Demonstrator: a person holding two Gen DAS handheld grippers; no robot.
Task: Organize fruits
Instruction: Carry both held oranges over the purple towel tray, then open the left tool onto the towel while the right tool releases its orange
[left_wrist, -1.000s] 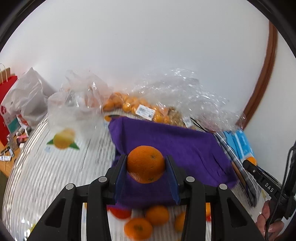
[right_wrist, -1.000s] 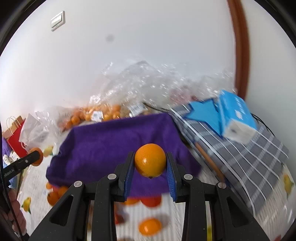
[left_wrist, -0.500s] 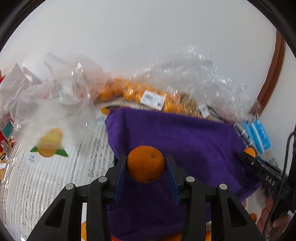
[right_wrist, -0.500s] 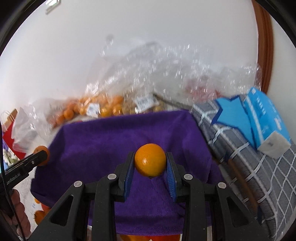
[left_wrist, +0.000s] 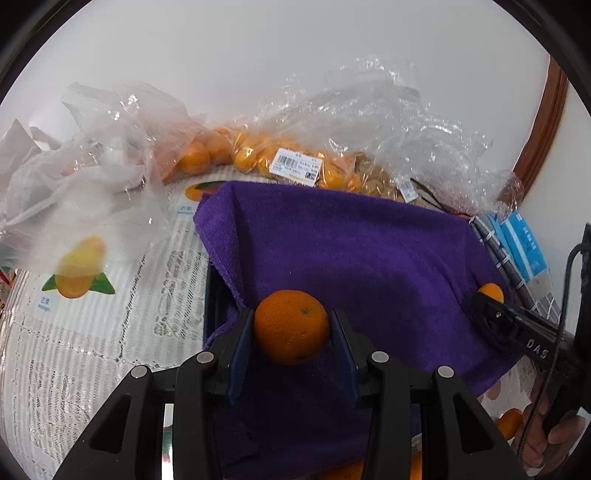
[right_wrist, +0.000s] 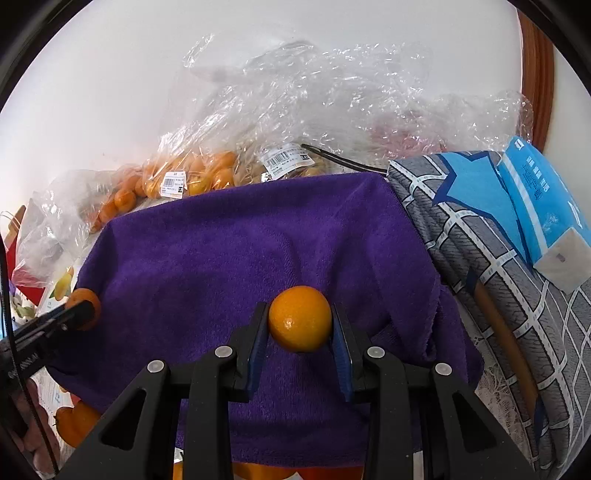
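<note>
My left gripper (left_wrist: 291, 328) is shut on an orange (left_wrist: 291, 326) and holds it above the near left part of a purple towel (left_wrist: 354, 251) draped over a raised dark box. My right gripper (right_wrist: 300, 325) is shut on a second orange (right_wrist: 300, 323) above the near middle of the same towel (right_wrist: 236, 251). Each gripper shows in the other's view: the right one (left_wrist: 487, 299) at the towel's right edge, the left one (right_wrist: 83, 308) at its left edge.
Clear plastic bags of small oranges (left_wrist: 258, 158) lie behind the towel against the white wall. A grey checked cloth (right_wrist: 491, 258) with a blue tissue pack (right_wrist: 543, 218) lies to the right. Loose oranges (right_wrist: 74, 421) sit on the lace tablecloth (left_wrist: 92, 332) below the towel's front.
Both grippers have moved forward with their oranges, from in front of the towel to above it. The loose oranges on the table have dropped toward the bottom of the views.
</note>
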